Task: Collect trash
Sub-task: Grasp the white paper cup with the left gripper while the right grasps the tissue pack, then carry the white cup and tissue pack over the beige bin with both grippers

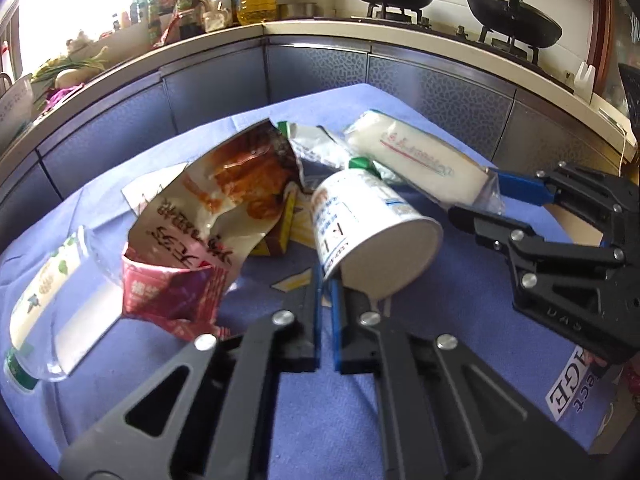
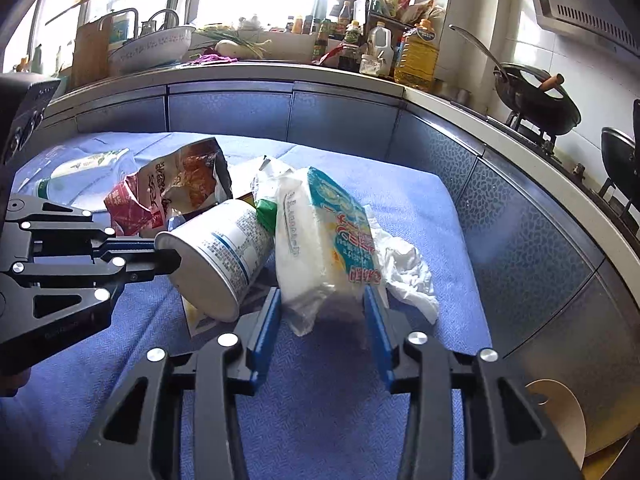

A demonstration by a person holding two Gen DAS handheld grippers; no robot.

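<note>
A white paper cup point(image 1: 372, 232) with blue print lies tipped on the blue cloth point(image 1: 320, 412), its open end toward the left wrist camera. My left gripper point(image 1: 327, 280) is shut on the cup's rim; in the right wrist view the left gripper point(image 2: 164, 254) comes in from the left onto the cup point(image 2: 224, 252). A white tissue pack point(image 2: 320, 240) stands tilted between the blue pads point(image 2: 266, 320) of my right gripper point(image 2: 322, 308), which is shut on its near end. In the left wrist view the right gripper point(image 1: 480, 200) clamps the tissue pack point(image 1: 416, 160) by its end.
More litter lies on the cloth: a torn snack bag point(image 1: 240, 192), a red carton point(image 1: 172, 292), a plastic bottle point(image 1: 44, 304), a crumpled tissue point(image 2: 404, 268). A kitchen counter point(image 1: 320, 28) with oil bottles and woks curves behind. A printed box point(image 1: 568, 392) sits at the right.
</note>
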